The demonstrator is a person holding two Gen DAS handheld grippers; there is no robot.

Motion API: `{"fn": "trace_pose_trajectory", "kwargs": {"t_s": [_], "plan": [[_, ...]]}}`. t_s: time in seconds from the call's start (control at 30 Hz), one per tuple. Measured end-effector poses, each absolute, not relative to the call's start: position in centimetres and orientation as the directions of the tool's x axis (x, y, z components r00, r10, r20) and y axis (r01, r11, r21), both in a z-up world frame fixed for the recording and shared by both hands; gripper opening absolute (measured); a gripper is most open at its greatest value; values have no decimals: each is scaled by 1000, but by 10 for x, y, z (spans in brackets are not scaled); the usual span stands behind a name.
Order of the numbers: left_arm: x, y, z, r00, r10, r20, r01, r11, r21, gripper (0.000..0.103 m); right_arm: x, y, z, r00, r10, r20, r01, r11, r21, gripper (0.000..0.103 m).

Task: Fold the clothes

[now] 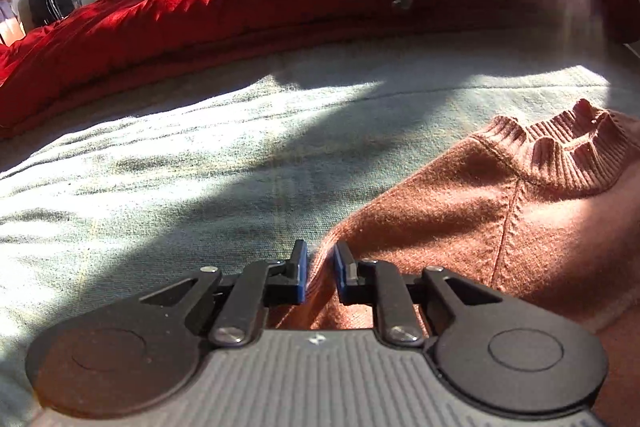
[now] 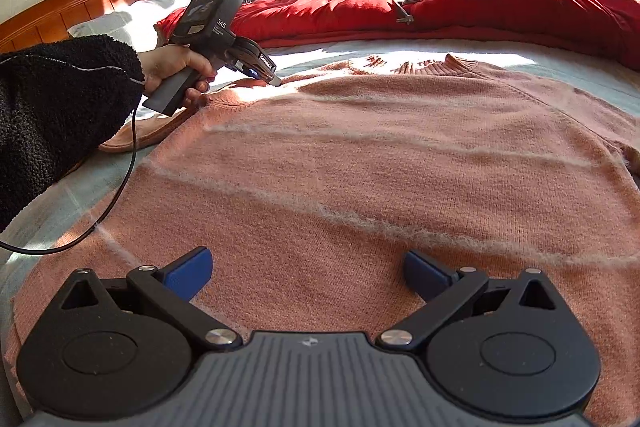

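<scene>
Blue pads face each other across a narrow gap on the left claw, and a raised ridge of the orange-pink sweater stands in that gap; whether the pads press the knit cannot be told from the left wrist view. This claw sits at the sweater's shoulder edge, on the side of the ribbed collar nearer the wooden headboard, tilted down toward the fabric. The right claw stands with its blue pads wide apart, holding nothing, over the lower body of the sweater, well away from the collar. The sweater lies flat, front or back up, on the pale grey-green bed sheet, with its long axis running from the hem beneath the right claw to the collar at the far end. One sleeve trails out from the shoulder, below the person's hand in its black fleece cuff. The coming move appears to be a fold of that shoulder and sleeve inward across the body; the left claw is the nearer one for it, and the fold line would run parallel to the hem-to-collar axis. Beyond the collar, a red quilt lies bunched along the far side of the bed.
</scene>
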State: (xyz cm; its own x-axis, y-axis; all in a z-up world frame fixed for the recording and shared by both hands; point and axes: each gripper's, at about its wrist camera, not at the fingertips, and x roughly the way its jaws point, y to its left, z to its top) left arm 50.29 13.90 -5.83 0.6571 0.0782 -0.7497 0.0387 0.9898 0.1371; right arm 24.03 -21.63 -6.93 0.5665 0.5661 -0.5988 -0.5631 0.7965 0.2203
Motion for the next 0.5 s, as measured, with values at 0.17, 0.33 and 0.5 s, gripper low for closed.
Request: {"fn": "trace_pose_trajectory", "kwargs": {"t_s": [0.17,0.33,0.5], "plan": [[494,126,-18,738,-5,-674,91,992,92,39,240,-218,-68,569,571,-592,-559,796,232,103],[515,75,-18,734,-138,-665,273,957,102,65,240,-219,-68,569,578,-585,-555,795,245,103],[544,46,-50,686,-133,-715,321,938,134,65,241,-222,-69,565,588,-579,-557,789,258,103]]}}
